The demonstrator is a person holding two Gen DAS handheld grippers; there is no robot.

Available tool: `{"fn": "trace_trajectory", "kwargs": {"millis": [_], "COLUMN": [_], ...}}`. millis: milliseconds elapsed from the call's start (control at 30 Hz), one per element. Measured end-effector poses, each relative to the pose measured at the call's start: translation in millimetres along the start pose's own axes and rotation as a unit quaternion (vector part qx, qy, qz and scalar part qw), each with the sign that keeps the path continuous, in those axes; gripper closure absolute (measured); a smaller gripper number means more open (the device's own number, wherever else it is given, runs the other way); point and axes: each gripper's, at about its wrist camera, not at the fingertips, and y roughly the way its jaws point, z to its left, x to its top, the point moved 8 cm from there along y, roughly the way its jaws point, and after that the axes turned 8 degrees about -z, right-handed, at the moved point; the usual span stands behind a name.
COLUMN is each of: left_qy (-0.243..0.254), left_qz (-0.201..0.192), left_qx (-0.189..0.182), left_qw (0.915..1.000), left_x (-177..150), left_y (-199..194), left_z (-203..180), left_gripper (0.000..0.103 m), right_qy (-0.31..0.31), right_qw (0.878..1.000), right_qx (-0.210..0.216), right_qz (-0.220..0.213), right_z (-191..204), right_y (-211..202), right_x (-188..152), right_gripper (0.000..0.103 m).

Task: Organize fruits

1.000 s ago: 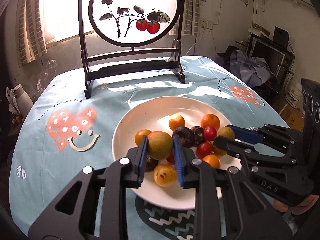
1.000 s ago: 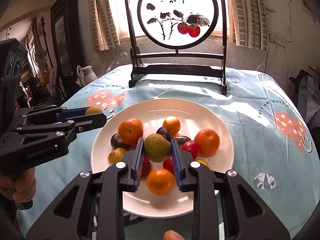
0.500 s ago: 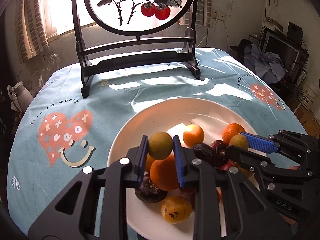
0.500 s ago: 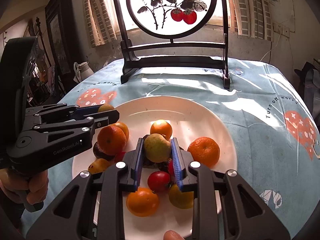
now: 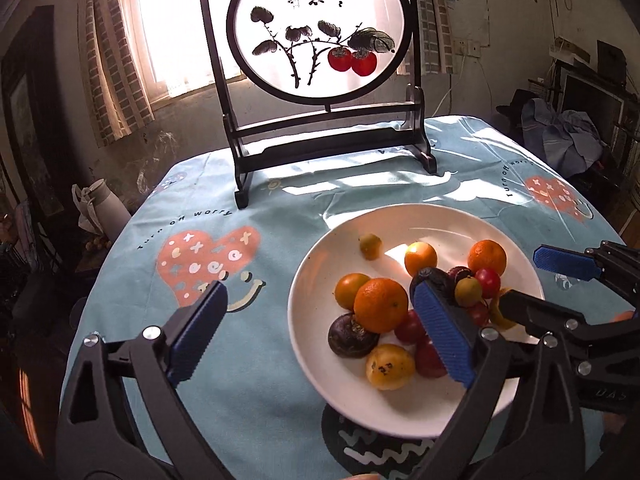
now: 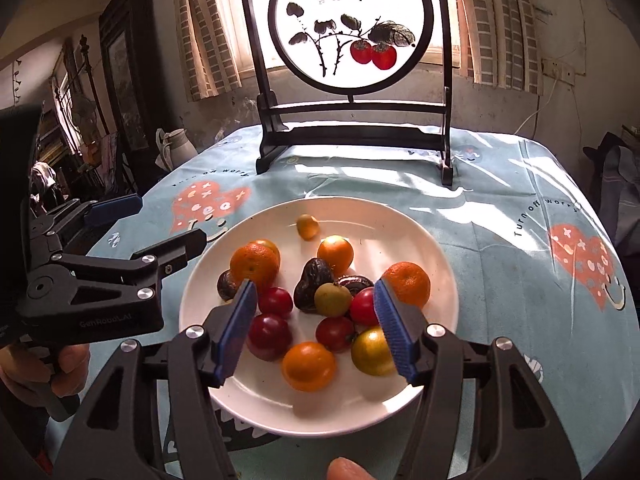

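Observation:
A white plate (image 5: 320, 252) (image 6: 432, 240) on the blue tablecloth holds several fruits: oranges (image 5: 380, 304) (image 6: 254, 266), red tomatoes (image 6: 270, 336), dark fruits (image 6: 312, 284) and yellow ones (image 5: 390, 366). A small yellow-green fruit (image 5: 370, 245) (image 6: 307, 226) lies alone at the plate's far side. Another green-yellow fruit (image 6: 332, 299) (image 5: 468, 291) sits in the pile. My left gripper (image 5: 316, 334) is open and empty at the plate's left edge. My right gripper (image 6: 316, 328) is open and empty above the pile.
A dark wooden stand with a round painted screen (image 5: 320, 40) (image 6: 352, 28) stands at the table's far side. A white jug (image 6: 174, 148) is beyond the left edge. The other gripper shows in each view (image 5: 580, 292) (image 6: 100, 264).
Both grippers have opened and let go of their green-yellow fruits. One fruit now lies at the plate's far side, the other in the pile. Both grippers have pulled back and up.

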Motion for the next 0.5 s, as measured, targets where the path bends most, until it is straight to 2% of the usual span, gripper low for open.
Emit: {"fn": "trace_trajectory", "kwargs": {"millis": [33,67,133,267,400,500], "left_qy": [0.0,0.0,-0.007,-0.021,-0.028,-0.037], "left_qz": [-0.004,-0.008,-0.012,-0.007,-0.005,0.016], "left_qx": [-0.002,-0.005,-0.01,-0.024,-0.015,-0.01], "left_qw": [1.0,1.0,0.9999,0.9995,0.9995,0.9991], "left_x": [-3.4,-7.4,-18.7,-50.1,-82.3,-102.6], "left_y": [-10.6,-20.9,-39.7,-65.0,-76.4,-73.5], "left_z": [0.5,1.2,3.3,5.0,10.9,16.8], "left_gripper": [0.003,0.002,0.002,0.002,0.002,0.002], "right_qy": [-0.006,-0.013,-0.025,-0.03,-0.021,-0.024], "right_qw": [1.0,1.0,0.999,0.999,1.0,0.999], "right_qx": [0.0,0.0,0.001,0.007,-0.008,-0.018], "right_qz": [0.0,-0.002,-0.02,-0.024,0.011,0.019], "right_z": [3.8,7.2,12.8,14.8,3.8,1.0], "right_y": [-7.8,-16.2,-35.3,-61.5,-65.6,-65.8], "right_x": [-3.3,-7.2,-16.2,-47.0,-83.0,-95.3], "right_gripper": [0.016,0.002,0.001,0.001,0.001,0.001]}}
